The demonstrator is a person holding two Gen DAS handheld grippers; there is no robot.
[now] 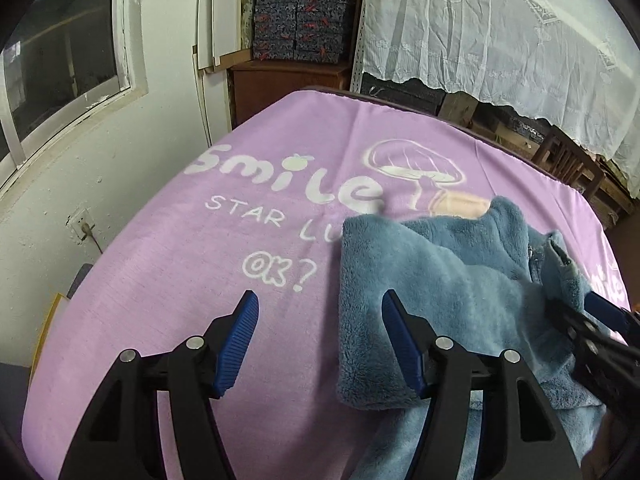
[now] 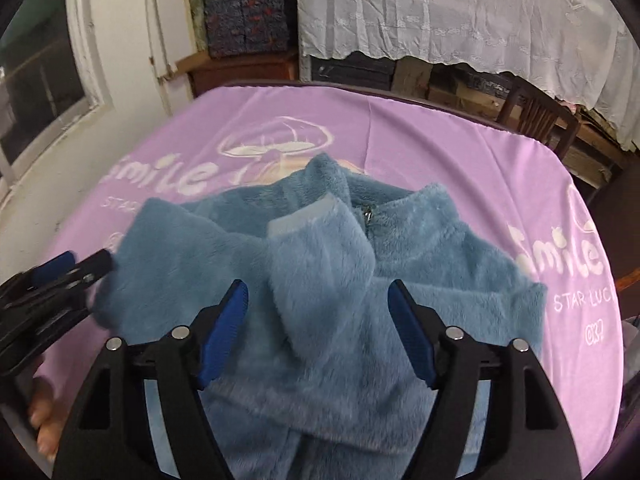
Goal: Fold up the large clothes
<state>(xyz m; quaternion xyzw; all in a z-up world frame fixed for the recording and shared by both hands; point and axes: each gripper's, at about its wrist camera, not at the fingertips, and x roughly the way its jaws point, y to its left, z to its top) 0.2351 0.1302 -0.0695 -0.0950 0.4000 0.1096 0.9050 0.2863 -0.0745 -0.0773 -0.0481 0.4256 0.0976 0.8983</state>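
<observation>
My left gripper (image 1: 320, 344) has its fingers spread apart and empty, the blue fleece jacket (image 1: 440, 300) lying under and beyond the right finger. My right gripper (image 2: 318, 332) is likewise spread wide above the jacket's folded sleeve (image 2: 320, 256). Past both fingertips lies the purple blanket (image 1: 168, 280).

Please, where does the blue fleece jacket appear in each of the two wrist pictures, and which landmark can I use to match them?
Left wrist view: the fluffy blue fleece zip jacket lies at the lower right, with the open left tongs at its left edge.
Right wrist view: the jacket fills the centre and bottom, beneath the open right tongs.
Shared landmark: the white mushroom drawing on the purple printed blanket, just beyond the collar.
</observation>
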